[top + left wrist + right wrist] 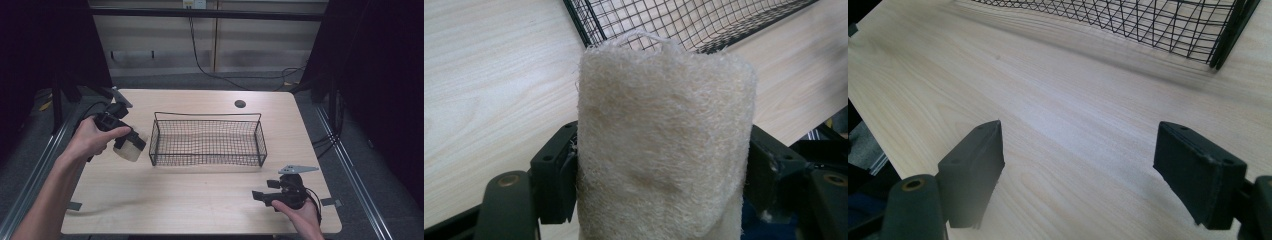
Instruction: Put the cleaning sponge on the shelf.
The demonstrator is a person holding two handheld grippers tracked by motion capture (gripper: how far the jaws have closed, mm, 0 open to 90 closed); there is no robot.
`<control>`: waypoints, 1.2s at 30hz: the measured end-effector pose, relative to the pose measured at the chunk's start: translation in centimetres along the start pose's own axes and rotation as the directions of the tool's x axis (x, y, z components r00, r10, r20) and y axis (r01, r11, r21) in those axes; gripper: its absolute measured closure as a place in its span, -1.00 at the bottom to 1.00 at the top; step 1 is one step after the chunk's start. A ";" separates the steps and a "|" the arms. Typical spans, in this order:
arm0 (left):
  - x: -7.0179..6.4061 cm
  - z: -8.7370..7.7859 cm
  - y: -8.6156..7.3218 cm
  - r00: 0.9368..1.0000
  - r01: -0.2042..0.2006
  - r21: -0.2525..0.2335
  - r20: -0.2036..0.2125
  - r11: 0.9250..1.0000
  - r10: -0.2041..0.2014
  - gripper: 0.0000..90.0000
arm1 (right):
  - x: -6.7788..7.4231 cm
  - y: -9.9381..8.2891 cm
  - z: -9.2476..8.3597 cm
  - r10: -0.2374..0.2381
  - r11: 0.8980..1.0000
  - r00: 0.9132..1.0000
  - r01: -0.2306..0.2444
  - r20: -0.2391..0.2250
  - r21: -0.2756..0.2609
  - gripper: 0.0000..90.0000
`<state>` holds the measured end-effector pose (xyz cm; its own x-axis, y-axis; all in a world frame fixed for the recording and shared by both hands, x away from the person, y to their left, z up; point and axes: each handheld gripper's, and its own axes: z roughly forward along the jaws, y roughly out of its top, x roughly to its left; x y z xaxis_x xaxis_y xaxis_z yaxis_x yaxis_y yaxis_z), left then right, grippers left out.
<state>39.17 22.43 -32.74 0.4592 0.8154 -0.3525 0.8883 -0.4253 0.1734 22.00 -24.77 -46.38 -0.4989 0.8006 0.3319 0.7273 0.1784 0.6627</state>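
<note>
Counted one loofah clenched in left gripper frame-left of one basket; right gripper released over bare wood lower right.

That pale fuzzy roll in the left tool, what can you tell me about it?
The loofah roll is a cream, coarse, fibrous cylinder with a thin string loop at its far end. It looks light and spongy. The left tool clamps it from both sides, jaws pressing into its flanks. It is held above the wooden table, just left of the wire basket, not touching either.
</note>
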 end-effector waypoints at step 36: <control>-3.5 2.6 5.4 0.962 0.261 -0.024 -0.080 0.965 -0.262 -0.38 | 0.0 0.0 0.0 0.004 1.000 1.000 -0.004 -0.002 0.003 -0.56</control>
<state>42.35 16.24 -32.90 0.2095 0.9272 -0.3105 0.9773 -0.1882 0.0977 21.95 -24.75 -46.37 -0.4965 0.8003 0.3361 0.7309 0.1766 0.6592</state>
